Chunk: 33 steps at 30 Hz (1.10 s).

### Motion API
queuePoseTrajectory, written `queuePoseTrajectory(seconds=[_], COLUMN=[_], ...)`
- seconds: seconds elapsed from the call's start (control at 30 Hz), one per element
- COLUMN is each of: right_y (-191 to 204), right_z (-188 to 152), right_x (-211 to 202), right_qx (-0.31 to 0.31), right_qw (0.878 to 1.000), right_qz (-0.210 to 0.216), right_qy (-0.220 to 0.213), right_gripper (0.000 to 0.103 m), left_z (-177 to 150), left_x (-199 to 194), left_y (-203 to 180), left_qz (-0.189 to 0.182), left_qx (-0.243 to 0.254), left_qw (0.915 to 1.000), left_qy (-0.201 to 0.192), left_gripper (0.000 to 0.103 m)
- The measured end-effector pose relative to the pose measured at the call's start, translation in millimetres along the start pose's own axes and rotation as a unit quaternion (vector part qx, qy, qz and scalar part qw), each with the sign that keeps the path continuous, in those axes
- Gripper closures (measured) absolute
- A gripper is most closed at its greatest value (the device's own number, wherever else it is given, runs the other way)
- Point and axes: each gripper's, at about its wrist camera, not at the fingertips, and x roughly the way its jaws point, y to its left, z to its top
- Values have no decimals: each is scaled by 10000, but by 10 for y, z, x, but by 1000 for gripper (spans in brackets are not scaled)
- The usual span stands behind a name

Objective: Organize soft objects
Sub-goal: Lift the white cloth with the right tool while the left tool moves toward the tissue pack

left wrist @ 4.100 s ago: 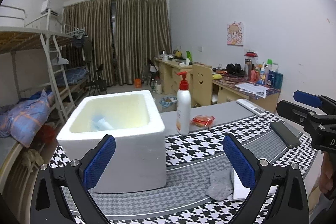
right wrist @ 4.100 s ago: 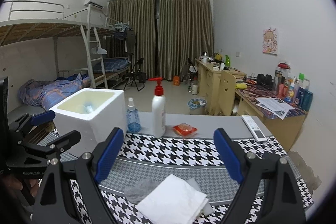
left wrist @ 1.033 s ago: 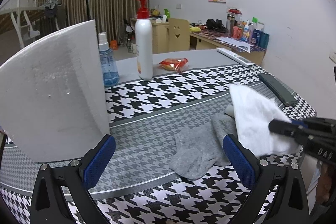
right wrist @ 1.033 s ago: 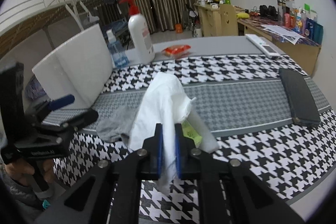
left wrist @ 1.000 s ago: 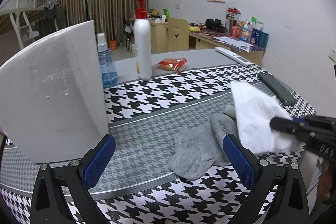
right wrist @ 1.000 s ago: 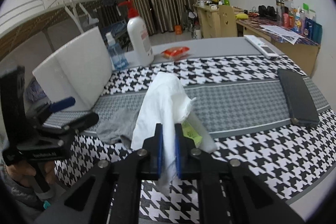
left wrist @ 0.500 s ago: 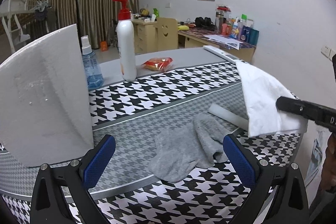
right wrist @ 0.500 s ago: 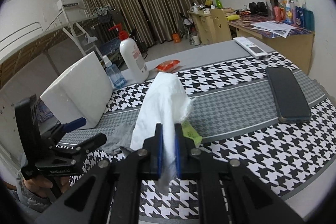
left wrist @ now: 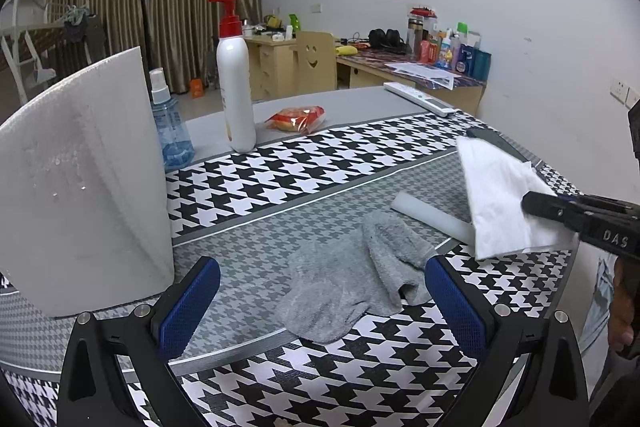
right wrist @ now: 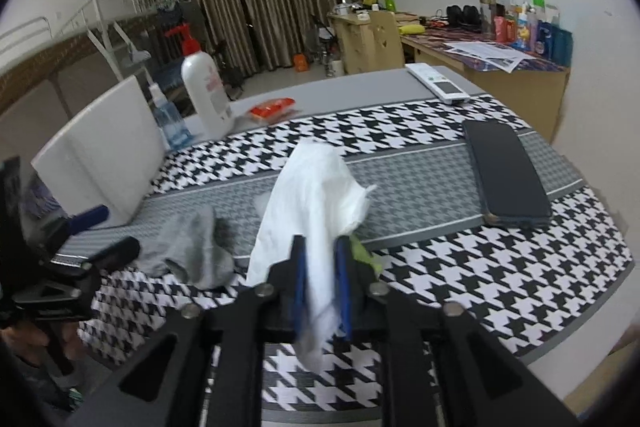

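So the white cloth (right wrist: 316,195) is up off the table, hanging between the blue pads of the right gripper (right wrist: 322,291), a bit of it drooping below the pads and the rest bunched up above them. The jaws have just been opening a little with the cloth between them; the gap looks wider than a tight pinch, but the view is blurred, so I can't tell if the pads are pressing on it. From the left wrist view the same cloth (left wrist: 500,199) sits at the right edge over the houndstooth tablecloth (left wrist: 320,163), with the right gripper's black finger across its lower corner. Just beside it on the table is the grey sock (left wrist: 352,283), crumpled flat on the grey band of the cloth, lying between the left gripper's fingers in that view but apart from them. The left gripper (left wrist: 322,303) is spread wide with nothing in it. Behind the sock there's a pale white tube-like thing (left wrist: 428,213), lying flat, its end tucked under the cloth. A white foam box (left wrist: 84,179) stands at the left, with a blue spray bottle (left wrist: 170,127) just beside it and a white pump bottle (left wrist: 236,87) with a red top next to that. A red snack packet (left wrist: 296,117) lies further back, a dark phone (right wrist: 506,175) lies flat on the right side, and a white remote (right wrist: 438,83) is near the far edge.
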Motion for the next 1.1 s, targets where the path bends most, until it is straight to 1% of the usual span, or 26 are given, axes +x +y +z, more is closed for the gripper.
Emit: queuePoseTrajectory(seconds=[0.03,0.07,0.27,0.53,0.7,0.73,0.77,0.8,0.83,0.87,0.97,1.1], right_y=[3,4,57,247,333,337,335,326,308,292,284,329], right_z=[-2,0,-3,-41,-66,-67,-67,-61,-54,-44,-10,20], right_x=[-12,-25,-16,140,252,270,283,293,291,274,191,60], right_qx=[-16,-34,-155,-432,-604,-621,-617,-588,-543,-490,-428,-354], right_qw=[10000,10000,9998,9989,9977,9975,9975,9976,9978,9982,9988,9969], right_qz=[-20,-25,-36,115,30,-1,-39,-69,-44,0,111,696], right_qy=[-41,-82,-88,155,306,326,347,369,375,339,221,126], right_gripper=[61,54,53,53,53,56,69,77,91,94,95,95], left_z=[0,0,-2,-5,-12,-14,-18,-17,-17,-17,-23,-28], left_x=[0,1,5,20,18,20,11,4,-1,-4,-6,-32], left_y=[-2,-6,-7,4,10,14,16,21,24,28,28,13], left_qz=[-5,-1,15,11,30,31,36,41,44,43,37,-6], left_qx=[5,12,22,14,-9,-14,-16,-19,-26,-34,-33,-9], left_qw=[10000,10000,10000,10000,10000,10000,10000,10000,10000,10000,10000,10000], left_qy=[0,0,11,11,14,17,13,2,-7,-9,-4,-23], left_gripper=[1,1,1,1,1,1,1,1,1,1,1,1])
